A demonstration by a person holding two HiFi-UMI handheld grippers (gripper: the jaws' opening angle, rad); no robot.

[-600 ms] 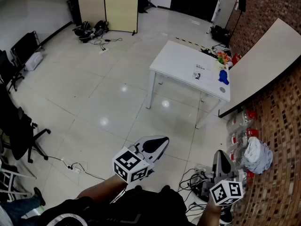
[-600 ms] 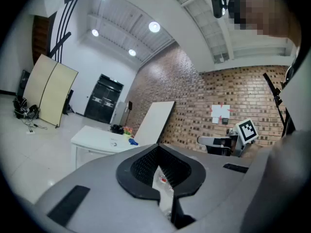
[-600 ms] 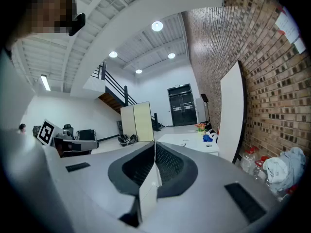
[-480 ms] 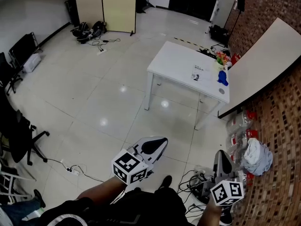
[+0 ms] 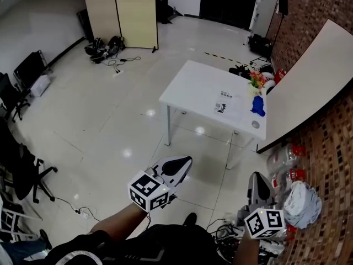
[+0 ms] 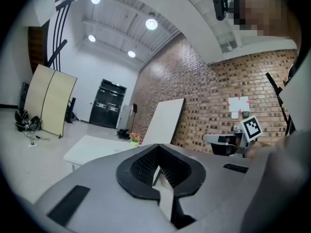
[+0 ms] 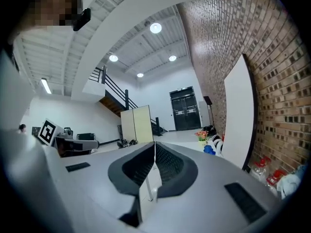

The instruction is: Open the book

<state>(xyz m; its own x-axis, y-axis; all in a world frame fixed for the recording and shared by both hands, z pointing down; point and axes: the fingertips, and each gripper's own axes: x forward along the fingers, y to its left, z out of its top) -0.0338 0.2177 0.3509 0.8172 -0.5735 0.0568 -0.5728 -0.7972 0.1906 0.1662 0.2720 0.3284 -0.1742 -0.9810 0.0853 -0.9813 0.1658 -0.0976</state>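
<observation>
A flat white thing with dark print, possibly the book point(image 5: 223, 107), lies on the white table point(image 5: 193, 84) several steps ahead of me. My left gripper point(image 5: 179, 164) is held low at my waist, far short of the table, jaws shut and nothing between them. In its own view the left gripper point(image 6: 158, 171) points toward the table point(image 6: 90, 148). My right gripper point(image 5: 257, 181) hangs at my right side, also shut and empty. The right gripper point(image 7: 154, 164) faces the room along the brick wall.
A blue object point(image 5: 257, 105), a pot of flowers point(image 5: 256, 81) and a small round thing point(image 5: 255, 125) sit at the table's right end. A large white board point(image 5: 309, 70) leans on the brick wall. Bottles and a bag point(image 5: 300, 195) lie by the wall, cables point(image 5: 231, 228) at my feet.
The table has come nearer and shifted left and down in the head view. Both grippers stay shut and low in front of me.
</observation>
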